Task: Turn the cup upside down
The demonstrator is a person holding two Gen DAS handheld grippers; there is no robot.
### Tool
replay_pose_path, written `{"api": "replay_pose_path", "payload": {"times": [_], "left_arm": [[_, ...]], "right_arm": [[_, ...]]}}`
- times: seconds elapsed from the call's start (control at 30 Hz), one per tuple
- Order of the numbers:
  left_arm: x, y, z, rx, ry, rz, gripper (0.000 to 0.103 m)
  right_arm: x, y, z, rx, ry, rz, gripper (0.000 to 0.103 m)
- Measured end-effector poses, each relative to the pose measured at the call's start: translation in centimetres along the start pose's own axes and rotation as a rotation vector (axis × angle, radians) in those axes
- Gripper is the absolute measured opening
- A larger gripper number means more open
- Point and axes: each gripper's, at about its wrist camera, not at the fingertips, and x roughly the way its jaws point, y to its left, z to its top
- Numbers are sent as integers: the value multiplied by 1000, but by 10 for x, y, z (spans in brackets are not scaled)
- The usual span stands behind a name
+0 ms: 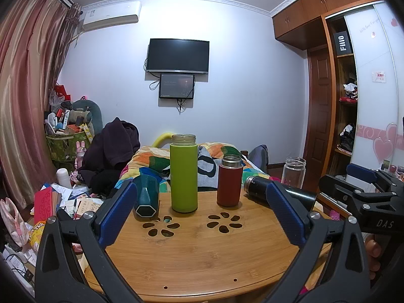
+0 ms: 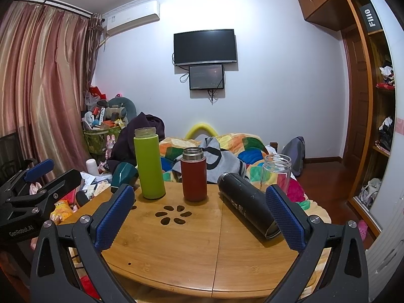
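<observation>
Both the left gripper (image 1: 202,214) and right gripper (image 2: 199,214) are spread apart, holding nothing. The right finger (image 2: 285,217) hides the fallen black bottle's (image 2: 245,204) base. The teal cup (image 1: 146,197) lies tipped, partly behind the left finger (image 1: 118,212).

Left gripper (image 2: 35,176) body: "GenRobot.AI", white print, showing in right wrist view.
Right gripper (image 1: 363,179) body: "DAS", partly cut off, showing in left wrist view.
Black box (image 1: 342,43) on wardrobe shelf: reading "FiiO", rotated sideways.
Black bottle (image 2: 248,205): white chars running along side, too blurred to read.
</observation>
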Motion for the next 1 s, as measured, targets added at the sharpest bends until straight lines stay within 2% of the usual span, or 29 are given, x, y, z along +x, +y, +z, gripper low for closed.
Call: {"api": "replay_pose_path", "payload": {"times": [1.0], "left_arm": [[-3, -2, -1, 13, 0, -5, 103]], "right_arm": [[-1, 3, 0, 1, -1, 5, 103]]}}
